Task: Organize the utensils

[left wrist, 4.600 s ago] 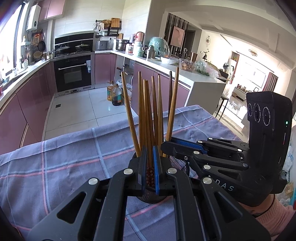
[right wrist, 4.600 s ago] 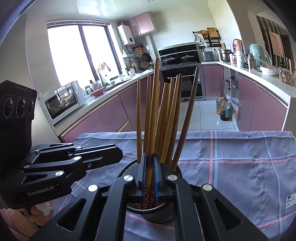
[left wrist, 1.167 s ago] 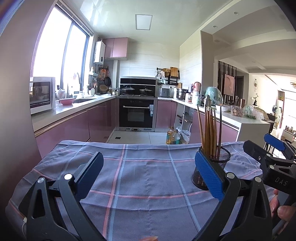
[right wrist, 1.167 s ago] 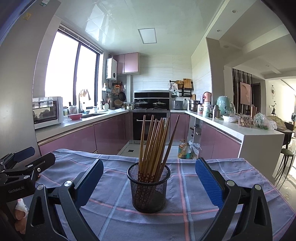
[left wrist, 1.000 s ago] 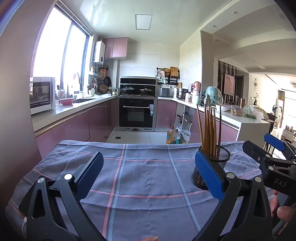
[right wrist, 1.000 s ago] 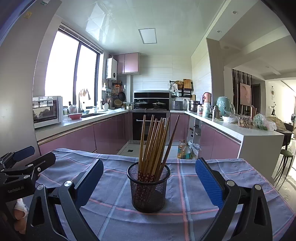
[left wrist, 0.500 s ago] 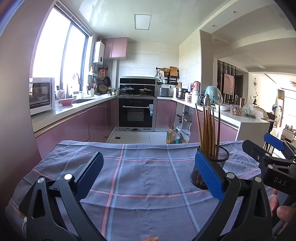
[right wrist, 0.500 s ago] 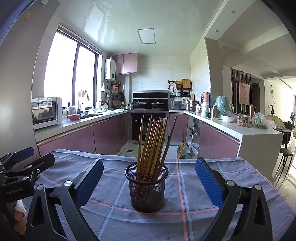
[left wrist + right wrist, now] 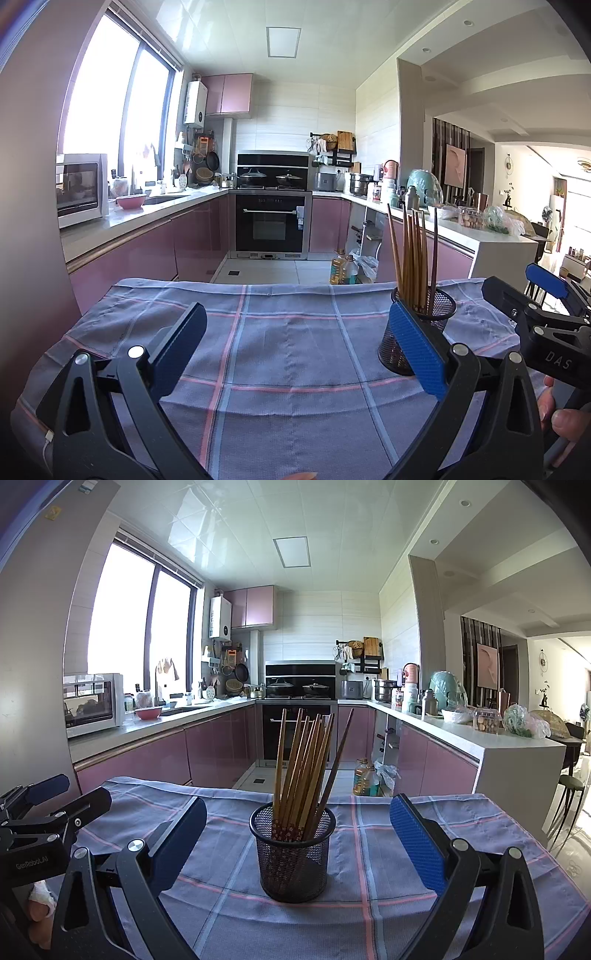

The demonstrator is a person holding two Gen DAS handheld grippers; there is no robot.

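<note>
A black mesh cup [image 9: 293, 860] stands upright on the checked cloth and holds several wooden chopsticks [image 9: 303, 764]. In the left wrist view the cup [image 9: 421, 332] sits at the right, partly behind my left gripper's blue pad. My right gripper [image 9: 295, 843] is wide open and empty, with the cup between and beyond its fingers. My left gripper [image 9: 295, 349] is wide open and empty over bare cloth. The right gripper also shows at the right edge of the left wrist view [image 9: 543, 299]; the left gripper shows at the left edge of the right wrist view [image 9: 44, 812].
A blue-grey cloth with pink stripes [image 9: 288, 339] covers the table. Beyond its far edge is the kitchen floor, an oven [image 9: 271, 225], pink cabinets and a white counter [image 9: 480, 738] with jars and bags. Oil bottles [image 9: 341, 271] stand on the floor.
Both grippers were shut on chopsticks in the cup 4.6 s ago; they have since opened and drawn back. Over the last second almost nothing has moved.
</note>
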